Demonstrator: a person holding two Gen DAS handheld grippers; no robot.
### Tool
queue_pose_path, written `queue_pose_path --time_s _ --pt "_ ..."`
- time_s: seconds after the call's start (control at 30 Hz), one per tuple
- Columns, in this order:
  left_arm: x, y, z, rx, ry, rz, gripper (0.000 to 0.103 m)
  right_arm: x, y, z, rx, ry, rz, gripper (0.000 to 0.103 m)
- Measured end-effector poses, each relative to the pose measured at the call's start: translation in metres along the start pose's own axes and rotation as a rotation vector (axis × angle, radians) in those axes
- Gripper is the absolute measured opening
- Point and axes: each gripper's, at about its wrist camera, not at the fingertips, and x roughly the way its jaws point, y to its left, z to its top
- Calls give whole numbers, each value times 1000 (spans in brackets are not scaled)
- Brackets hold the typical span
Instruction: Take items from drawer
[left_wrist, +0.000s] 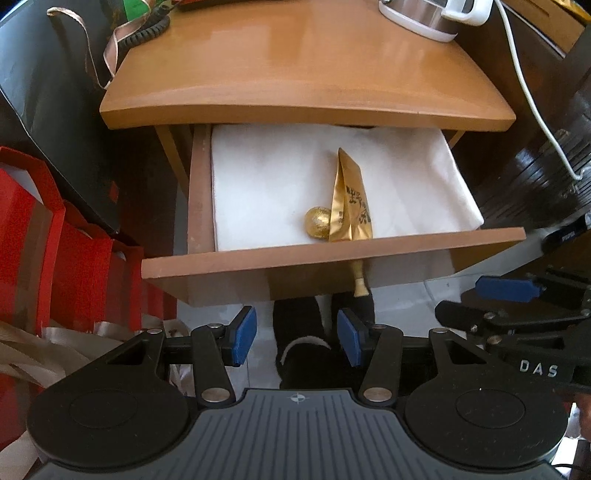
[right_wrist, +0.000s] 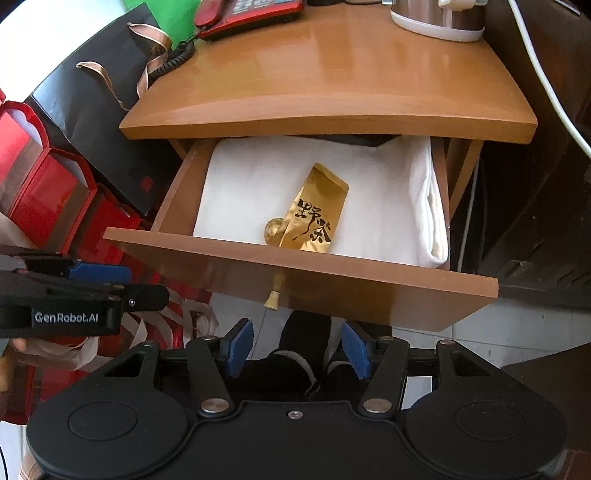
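Note:
The wooden drawer (left_wrist: 332, 254) (right_wrist: 295, 258) of a bedside cabinet stands pulled out. Inside, on a folded white cloth (left_wrist: 266, 184) (right_wrist: 251, 188), lie a gold foil packet with black characters (left_wrist: 351, 199) (right_wrist: 317, 214) and a small gold foil ball (left_wrist: 317, 221) (right_wrist: 272, 230) touching its left side. My left gripper (left_wrist: 297, 339) is open and empty, below and in front of the drawer front. My right gripper (right_wrist: 297, 347) is open and empty, also below the drawer front. Each gripper shows in the other's view: the right one (left_wrist: 517, 314), the left one (right_wrist: 74, 295).
The cabinet top (left_wrist: 295, 66) (right_wrist: 325, 74) carries a kettle (left_wrist: 428, 14) (right_wrist: 439, 18) and a red telephone (right_wrist: 243, 11). Red and black gift bags (left_wrist: 55, 240) (right_wrist: 55, 192) stand at left. A gold drawer pull (left_wrist: 360, 280) (right_wrist: 275, 291) hangs from the drawer front. Dark furniture stands at right.

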Motion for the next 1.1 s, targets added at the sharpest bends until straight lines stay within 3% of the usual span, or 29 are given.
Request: queue_pose_path --time_s 0.63,1.1 --pt "24 18 -15 -71 65 8 51 10 -3 -4 37 28 -47 53" --pt "31 19 -17 -93 67 30 51 12 -2 -5 47 30 -46 53"
